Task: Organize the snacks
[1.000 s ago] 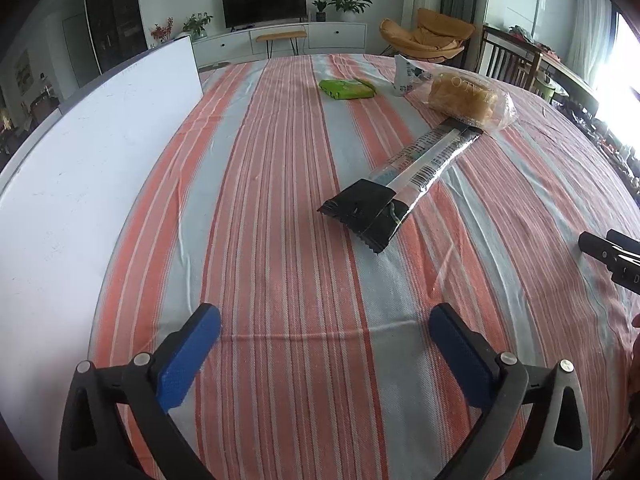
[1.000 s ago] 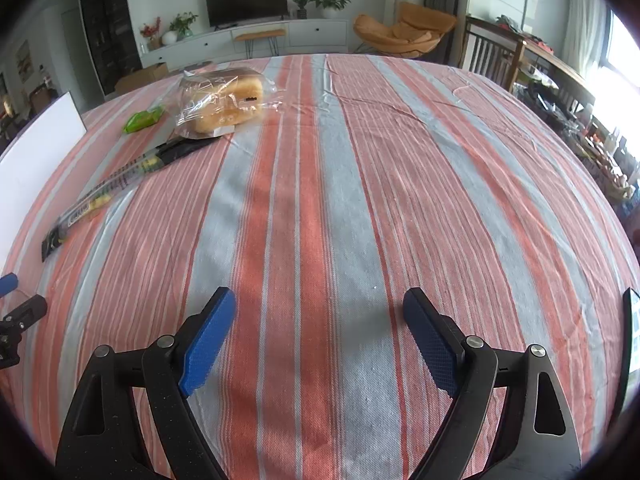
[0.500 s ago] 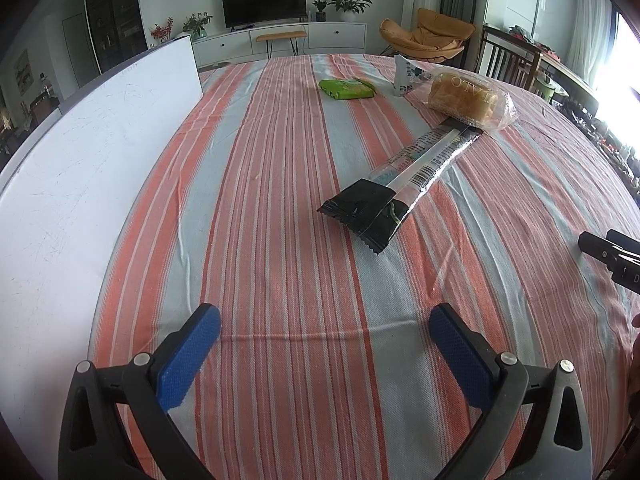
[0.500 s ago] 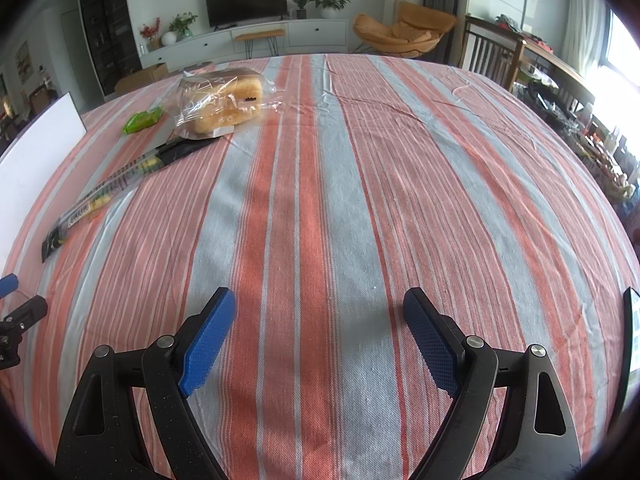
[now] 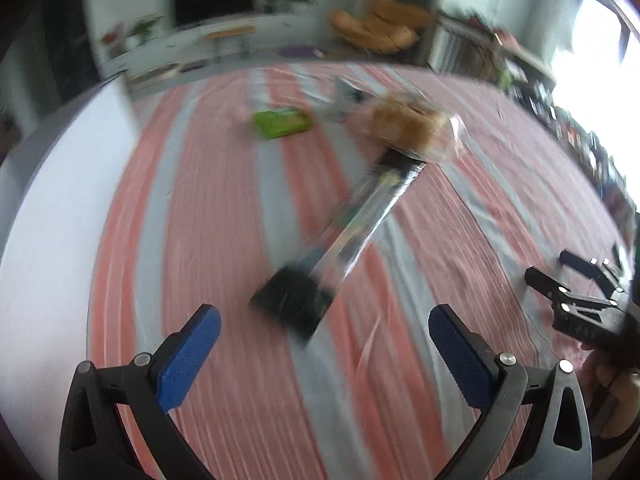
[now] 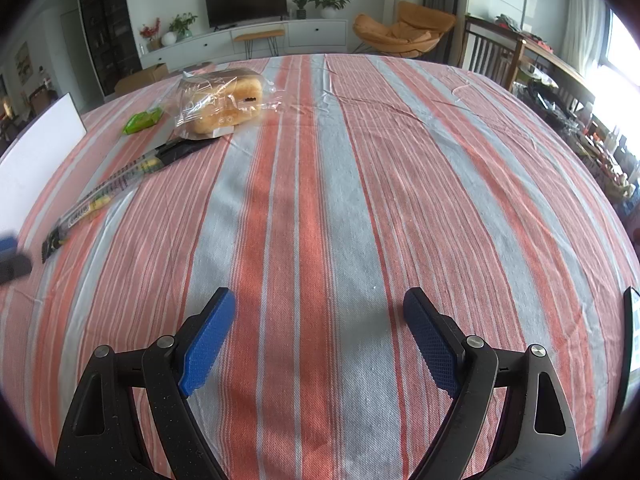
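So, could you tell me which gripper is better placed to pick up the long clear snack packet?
Left gripper: open, with the long clear snack packet just ahead. The right gripper faces bare cloth.

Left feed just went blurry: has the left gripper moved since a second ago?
Yes. The left gripper has advanced toward the long snack packet, which now sits just beyond its open pads.

On the striped tablecloth [image 6: 320,184] the snacks lie toward the left in the right wrist view. The bagged bread [image 6: 219,101] sits farthest back, with the small flat packet [image 6: 143,120] to its left. The long narrow packet [image 6: 120,184] runs from just before the bread, its far end touching or nearly touching the bag, down toward the left edge. A white board [image 6: 36,160] lies left of everything. In the blurred left wrist view, what seems another small pouch [image 5: 346,98] lies behind the bread, between it and the flat packet.
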